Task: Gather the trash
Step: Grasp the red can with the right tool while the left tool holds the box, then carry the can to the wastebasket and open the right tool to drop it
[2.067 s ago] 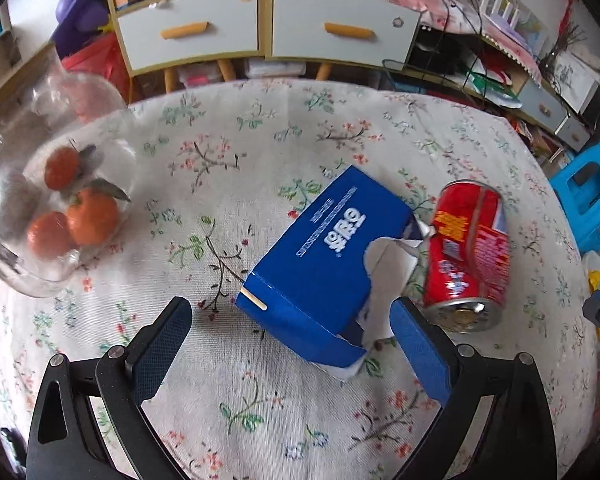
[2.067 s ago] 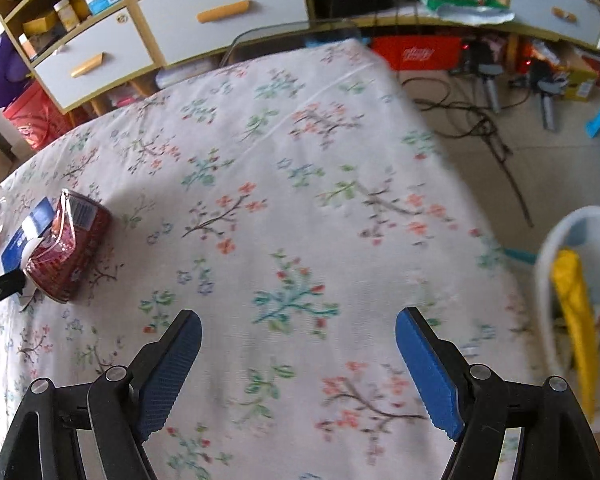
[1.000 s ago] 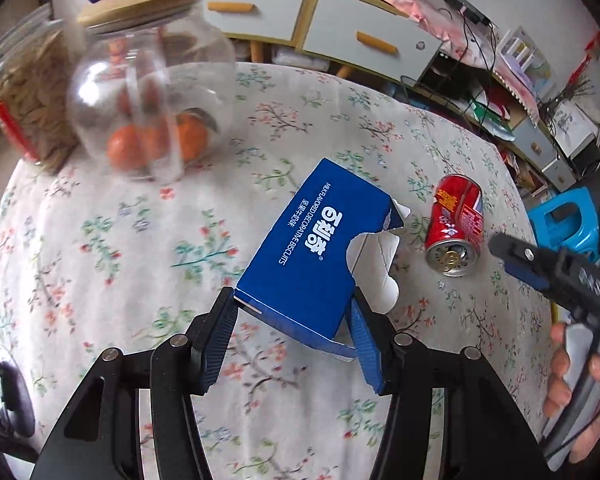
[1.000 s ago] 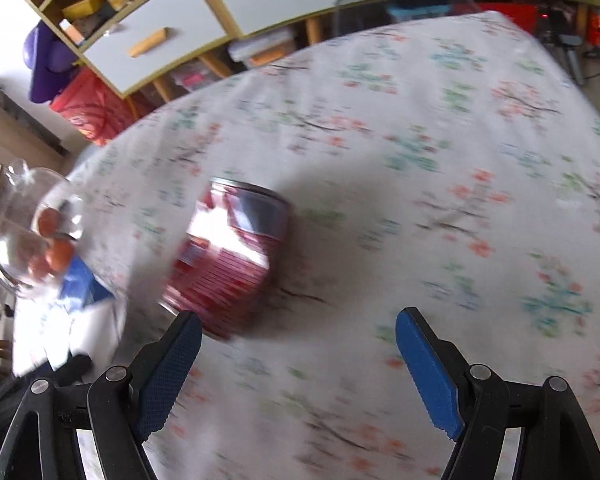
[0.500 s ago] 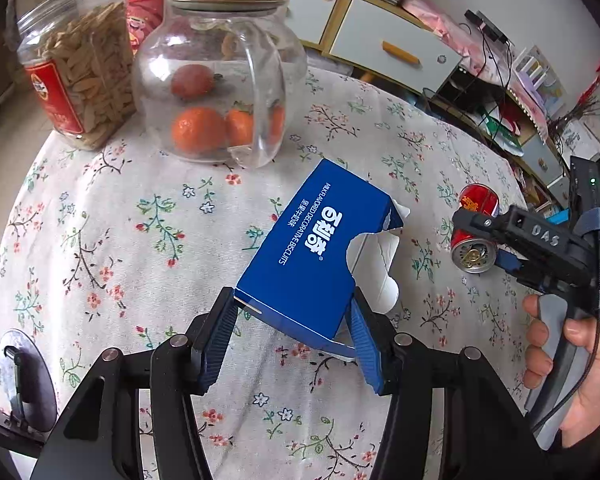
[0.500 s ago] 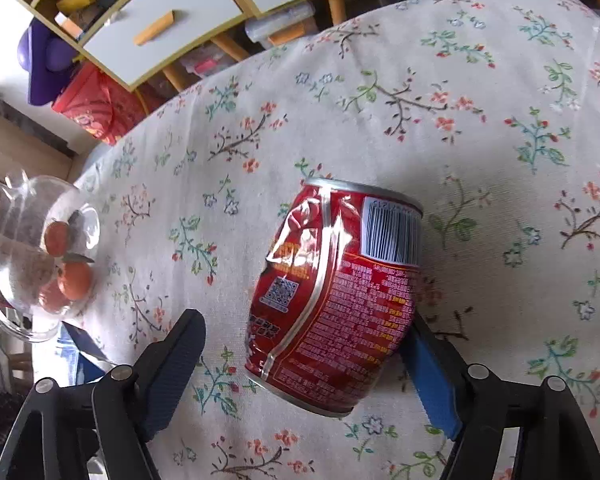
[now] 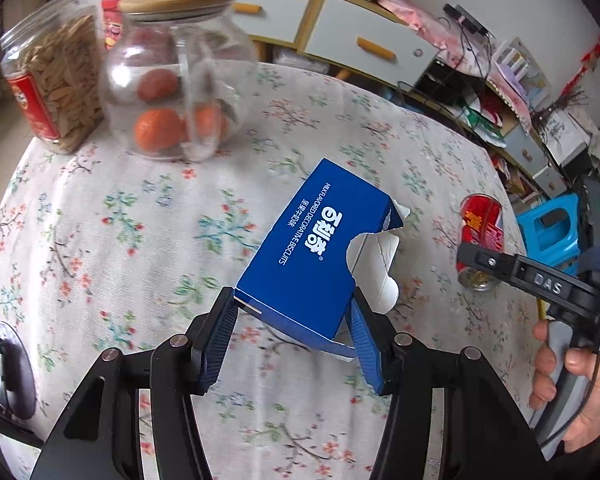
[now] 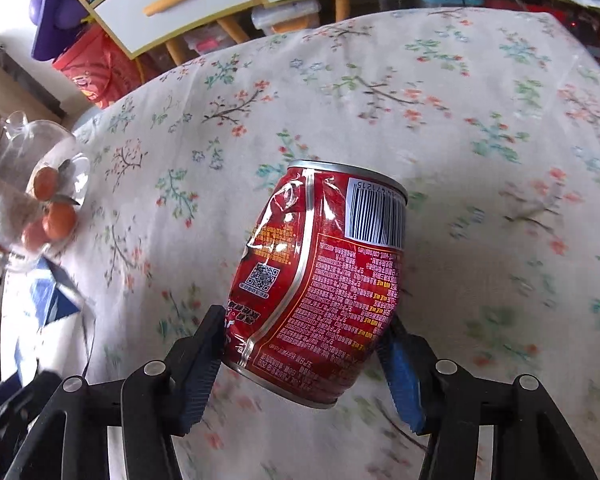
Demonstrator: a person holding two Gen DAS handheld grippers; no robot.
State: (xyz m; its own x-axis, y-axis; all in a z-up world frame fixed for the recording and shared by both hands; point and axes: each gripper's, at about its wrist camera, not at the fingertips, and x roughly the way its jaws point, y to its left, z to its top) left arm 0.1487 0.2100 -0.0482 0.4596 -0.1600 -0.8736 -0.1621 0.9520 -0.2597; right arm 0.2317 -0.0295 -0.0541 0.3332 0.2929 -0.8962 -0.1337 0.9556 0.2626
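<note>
Left gripper (image 7: 292, 332) fingers clamp blue box (image 7: 312, 252), long axis toward 1 o'clock. Right gripper (image 8: 304, 364) fingers pinch dented red can (image 8: 320, 280), axis toward 12.

Biscuit box (image 7: 320, 248) lies between glass jar (image 7: 172, 76) and can (image 7: 480, 240) on the table (image 7: 100, 220)

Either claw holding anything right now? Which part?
Left claw grips the blue biscuit box across its near end. Right claw clamps the dented red can by its sides, near the bottom rim.
</note>
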